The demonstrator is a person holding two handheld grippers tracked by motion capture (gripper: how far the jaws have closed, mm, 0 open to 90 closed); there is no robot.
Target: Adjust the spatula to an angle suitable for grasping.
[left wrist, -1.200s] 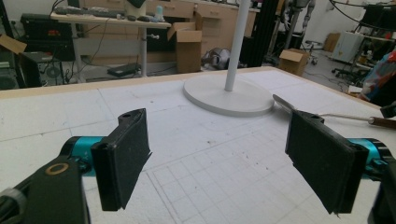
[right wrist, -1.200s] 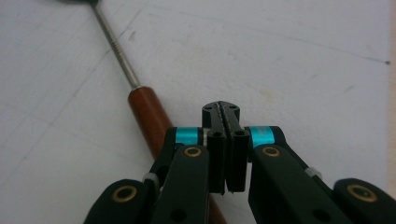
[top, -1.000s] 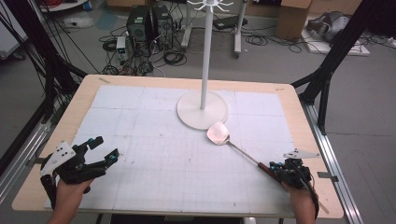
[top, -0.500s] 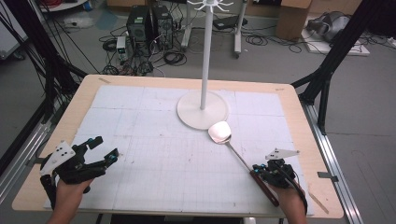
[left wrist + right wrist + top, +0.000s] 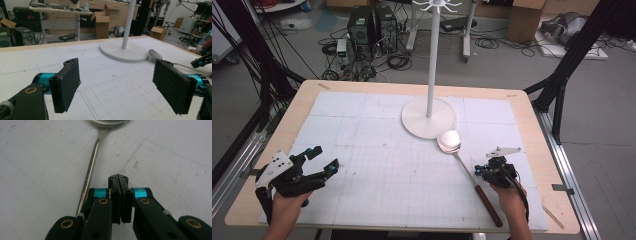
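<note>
white gridded worktop (image 5: 377, 150) in a cluttered lab; ladle (image 5: 462, 160) beside the stand base (image 5: 428, 119). left gripper (image 5: 319, 162) apart, right gripper (image 5: 484, 170) together, empty, near the front edge.

A silver spoon (image 5: 448, 141) with a dark reddish-brown handle lay left of the right gripper (image 5: 119, 180), whose black fingers (image 5: 115, 202) wore teal bands. The white mat (image 5: 377, 175) carried a faint grey grid.
</note>
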